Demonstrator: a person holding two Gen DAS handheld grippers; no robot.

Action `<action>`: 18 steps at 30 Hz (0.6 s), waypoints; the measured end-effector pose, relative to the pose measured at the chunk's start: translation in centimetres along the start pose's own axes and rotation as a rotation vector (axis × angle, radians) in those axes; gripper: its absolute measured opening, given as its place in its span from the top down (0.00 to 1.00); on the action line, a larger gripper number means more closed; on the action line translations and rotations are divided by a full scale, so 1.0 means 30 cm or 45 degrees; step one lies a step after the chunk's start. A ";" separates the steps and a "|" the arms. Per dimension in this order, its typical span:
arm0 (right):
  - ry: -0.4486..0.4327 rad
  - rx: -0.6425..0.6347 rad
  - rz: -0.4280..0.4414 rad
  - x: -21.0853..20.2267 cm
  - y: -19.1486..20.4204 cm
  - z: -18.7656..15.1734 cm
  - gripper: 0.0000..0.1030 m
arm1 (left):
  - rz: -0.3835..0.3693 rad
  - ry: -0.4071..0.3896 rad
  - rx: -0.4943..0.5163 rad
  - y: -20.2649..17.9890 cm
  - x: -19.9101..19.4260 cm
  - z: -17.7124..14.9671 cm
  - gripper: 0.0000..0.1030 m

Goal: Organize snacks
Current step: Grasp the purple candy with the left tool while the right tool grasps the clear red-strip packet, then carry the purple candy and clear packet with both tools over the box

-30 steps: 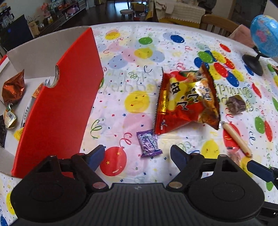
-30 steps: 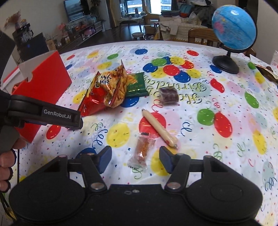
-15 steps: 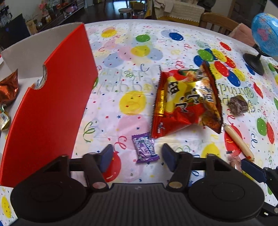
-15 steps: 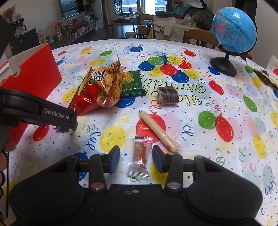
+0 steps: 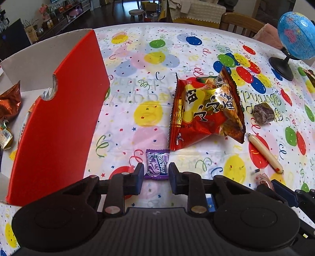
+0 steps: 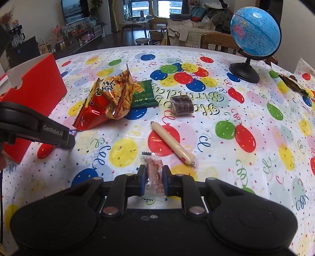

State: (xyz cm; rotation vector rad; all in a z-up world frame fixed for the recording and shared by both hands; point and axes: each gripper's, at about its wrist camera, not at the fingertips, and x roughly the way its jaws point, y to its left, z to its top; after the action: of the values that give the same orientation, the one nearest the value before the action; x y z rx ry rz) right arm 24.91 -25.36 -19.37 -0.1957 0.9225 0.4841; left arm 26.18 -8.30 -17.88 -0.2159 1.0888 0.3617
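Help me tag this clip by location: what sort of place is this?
Most likely a home dining area open to a living room: a table in a birthday balloon tablecloth, a wooden dining chair behind it, and a TV over a cluttered sideboard.

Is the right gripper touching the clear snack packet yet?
Touching. The right wrist view shows the right gripper with both fingers pressed against the sides of the clear snack packet.
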 end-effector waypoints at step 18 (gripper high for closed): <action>-0.090 0.113 0.088 -0.230 0.011 -0.015 0.86 | -0.115 -0.058 -0.037 0.101 -0.228 -0.056 0.75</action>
State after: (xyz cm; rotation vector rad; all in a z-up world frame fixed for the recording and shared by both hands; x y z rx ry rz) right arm 20.93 -27.42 -14.09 -0.0659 0.8818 0.5097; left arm 20.80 -7.33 -12.52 -0.2805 1.0259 0.3008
